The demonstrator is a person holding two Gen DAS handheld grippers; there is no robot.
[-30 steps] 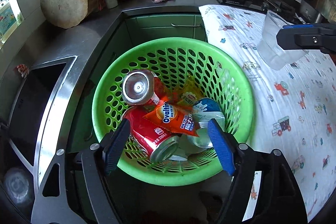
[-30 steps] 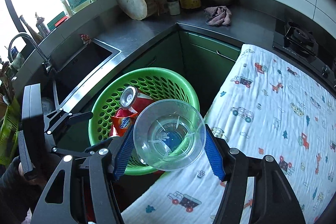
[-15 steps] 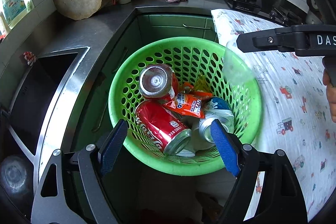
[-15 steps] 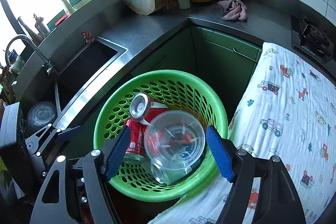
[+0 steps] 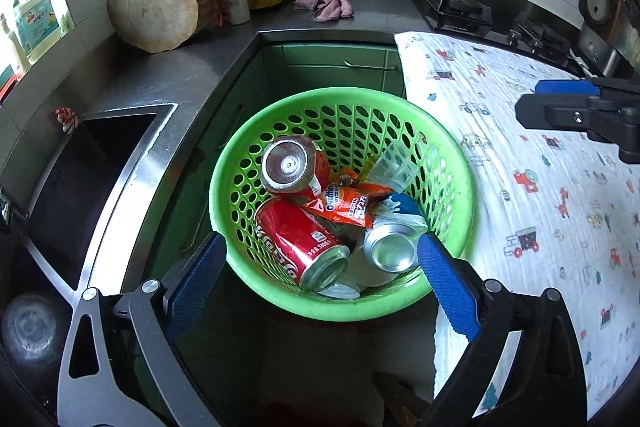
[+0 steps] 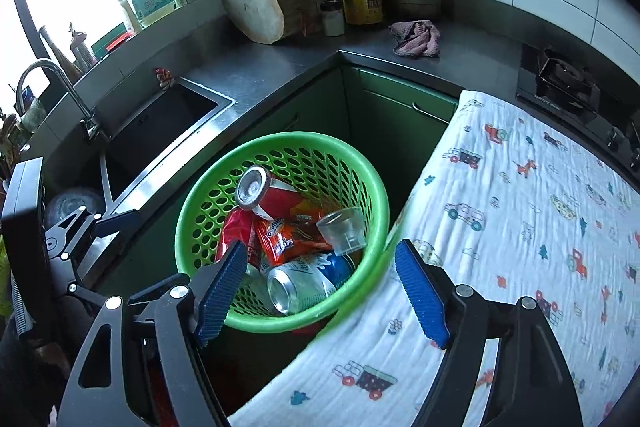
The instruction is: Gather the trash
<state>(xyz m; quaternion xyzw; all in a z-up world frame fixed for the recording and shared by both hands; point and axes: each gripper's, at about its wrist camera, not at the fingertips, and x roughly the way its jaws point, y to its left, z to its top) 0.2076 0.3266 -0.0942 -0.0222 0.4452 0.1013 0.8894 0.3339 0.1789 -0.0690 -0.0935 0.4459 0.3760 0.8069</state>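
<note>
A green perforated basket (image 5: 448,155) (image 6: 372,195) stands on the floor in the counter corner. It holds red cola cans (image 5: 292,247) (image 6: 272,195), an orange Ovaltine packet (image 5: 344,203) (image 6: 280,239), a blue-and-silver can (image 5: 392,243) (image 6: 300,287) and a clear plastic cup (image 5: 392,167) (image 6: 344,231) lying on its side. My left gripper (image 5: 320,279) is open and empty above the basket's near rim. My right gripper (image 6: 320,291) is open and empty over the basket's near right rim; it shows in the left wrist view (image 5: 560,99).
A cloth with cartoon vehicles (image 5: 540,187) (image 6: 520,227) covers the surface right of the basket. A steel sink (image 5: 80,167) (image 6: 160,123) is at the left. A wooden chopping block (image 5: 160,3) (image 6: 256,3), bottles, a pot and a pink rag (image 6: 416,39) stand at the back.
My right gripper carried the clear cup over the basket, opened and let it go; the cup now lies in the basket. The right gripper has drawn back to the right.
</note>
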